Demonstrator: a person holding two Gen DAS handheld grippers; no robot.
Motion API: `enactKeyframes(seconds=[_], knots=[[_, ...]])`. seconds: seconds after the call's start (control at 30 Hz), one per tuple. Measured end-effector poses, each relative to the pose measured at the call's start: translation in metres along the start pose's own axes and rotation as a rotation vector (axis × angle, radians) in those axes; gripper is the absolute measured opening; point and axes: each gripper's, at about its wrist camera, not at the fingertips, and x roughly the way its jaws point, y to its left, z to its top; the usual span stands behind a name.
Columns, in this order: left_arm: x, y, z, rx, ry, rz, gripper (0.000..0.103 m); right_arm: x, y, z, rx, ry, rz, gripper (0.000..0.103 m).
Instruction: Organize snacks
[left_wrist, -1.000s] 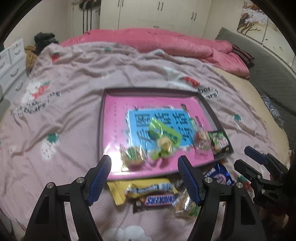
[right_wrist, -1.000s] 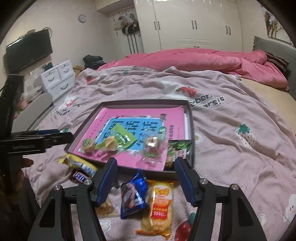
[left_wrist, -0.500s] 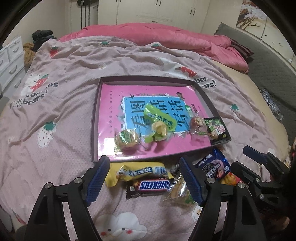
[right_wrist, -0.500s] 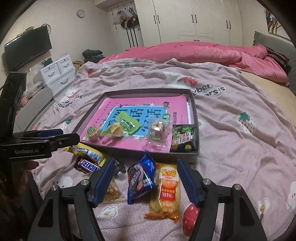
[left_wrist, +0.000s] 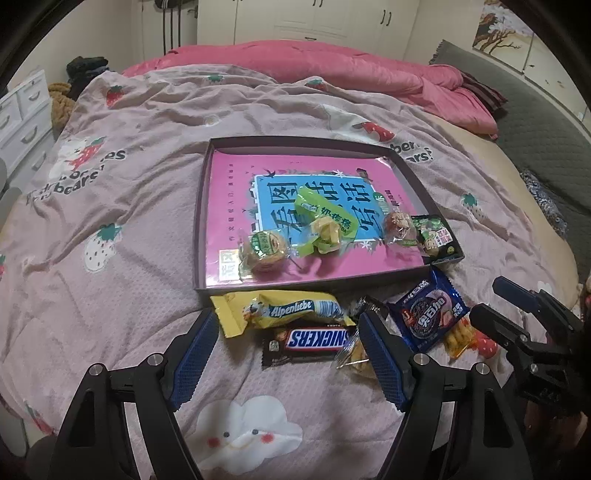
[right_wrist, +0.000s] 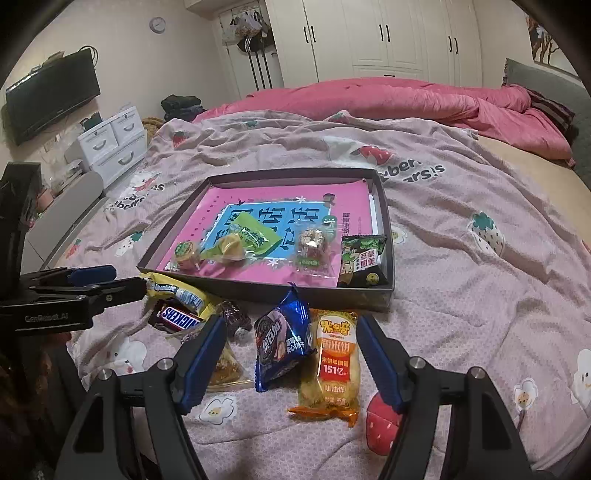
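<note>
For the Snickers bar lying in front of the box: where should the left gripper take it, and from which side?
Grip the Snickers bar across its narrow width at mid-length, coming straight down from above. It lies flat on the blanket, long axis across the left gripper's open fingers, so turning the wrist would probably help. The Alpenliebe pack touches its far edge and a clear wrapper its right end, so avoid the ends.

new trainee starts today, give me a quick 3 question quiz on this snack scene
1. True or false: the Snickers bar lies inside the dark tray.
2. Multiple choice: between the right gripper fingers lie A) the blue cookie pack and orange rice cracker pack, B) the Alpenliebe bag, C) nothing.
3. Fill in: both the left gripper and the right one are ___.

Key: 1 false; 2 A; 3 open.
</note>
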Motion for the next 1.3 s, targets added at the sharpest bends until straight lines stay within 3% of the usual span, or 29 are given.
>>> enactKeyframes(seconds=[0.23,0.57,1.13,1.3], knots=[[-0.003,0.013,-0.008,-0.023,0.016,-0.003,0.079,-0.001,-0.007,-0.003,0.032,0.014,0.003,0.072],[0.005,0.023,-0.012,-0.097,0.038,-0.088,0.079,0.007,-0.001,-0.007,0.000,0.042,-0.013,0.072],[0.051,0.031,-0.004,-0.225,0.104,-0.203,0.079,0.029,0.007,-0.008,-0.060,0.076,-0.013,0.072],[0.064,0.029,-0.001,-0.240,0.114,-0.206,0.079,0.047,0.009,-0.005,-0.093,0.104,-0.029,0.072]])
